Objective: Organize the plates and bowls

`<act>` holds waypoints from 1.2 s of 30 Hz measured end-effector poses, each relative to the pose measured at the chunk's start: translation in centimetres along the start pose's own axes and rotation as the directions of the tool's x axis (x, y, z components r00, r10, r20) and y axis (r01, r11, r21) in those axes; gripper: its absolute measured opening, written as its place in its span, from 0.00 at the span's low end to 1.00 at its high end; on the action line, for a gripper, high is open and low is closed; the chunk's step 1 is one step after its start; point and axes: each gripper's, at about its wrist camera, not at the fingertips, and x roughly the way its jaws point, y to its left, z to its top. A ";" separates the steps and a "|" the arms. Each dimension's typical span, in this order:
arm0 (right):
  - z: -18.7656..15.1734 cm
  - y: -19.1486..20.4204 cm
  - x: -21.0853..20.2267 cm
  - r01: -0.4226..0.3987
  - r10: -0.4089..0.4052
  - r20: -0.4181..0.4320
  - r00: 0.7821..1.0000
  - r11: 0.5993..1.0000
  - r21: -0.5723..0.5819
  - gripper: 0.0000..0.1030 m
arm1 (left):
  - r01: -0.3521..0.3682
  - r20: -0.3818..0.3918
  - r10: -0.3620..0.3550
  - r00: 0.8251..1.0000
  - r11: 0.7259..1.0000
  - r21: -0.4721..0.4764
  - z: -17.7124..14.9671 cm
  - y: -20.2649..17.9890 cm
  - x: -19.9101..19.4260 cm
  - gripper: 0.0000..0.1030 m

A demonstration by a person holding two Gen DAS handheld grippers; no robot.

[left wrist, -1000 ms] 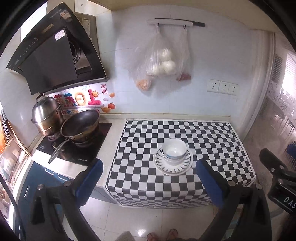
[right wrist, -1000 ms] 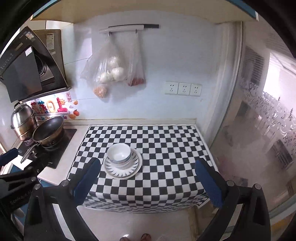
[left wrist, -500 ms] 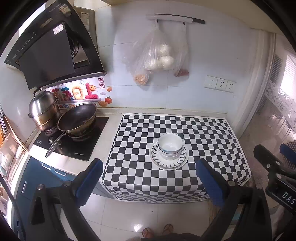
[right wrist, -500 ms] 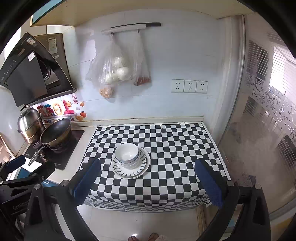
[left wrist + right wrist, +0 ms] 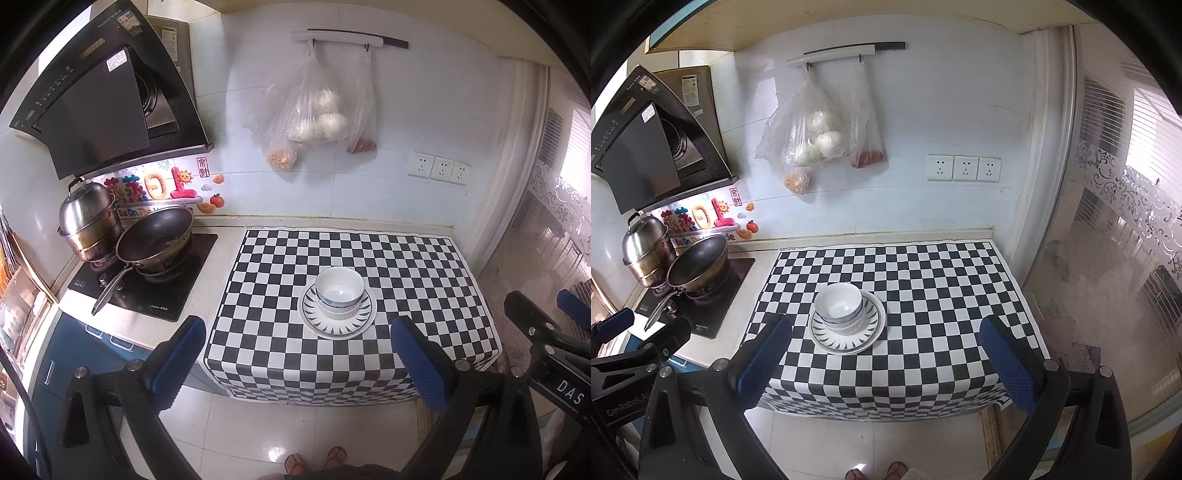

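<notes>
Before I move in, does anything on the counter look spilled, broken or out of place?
Nothing stands out. The bowls sit nested upright on the plate, roughly centred on the checkered cloth, with no spill or chip visible. Both grippers hang open, short of the counter.

Both grippers pulled back and up from the cloth since a second ago. Left gripper farther from the cloth's front edge, more floor showing below it. Right gripper likewise; bowl now nearer centre between its fingers. Jaws wide apart as before.
</notes>
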 end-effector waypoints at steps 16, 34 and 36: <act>-0.3 -0.1 0.1 0.010 -0.010 -0.006 1.000 1.000 -0.003 1.00 | 0.002 0.001 -0.002 1.000 1.000 0.001 -0.4 0.3 -0.1 1.00; 0.3 0.2 1.0 0.006 -0.006 -0.008 1.000 1.000 -0.010 1.00 | -0.005 0.001 0.005 1.000 1.000 0.005 0.1 1.5 0.4 1.00; 0.3 0.3 1.1 0.006 -0.006 -0.009 1.000 1.000 -0.012 1.00 | -0.007 0.001 0.007 1.000 1.000 0.009 0.2 1.5 0.4 1.00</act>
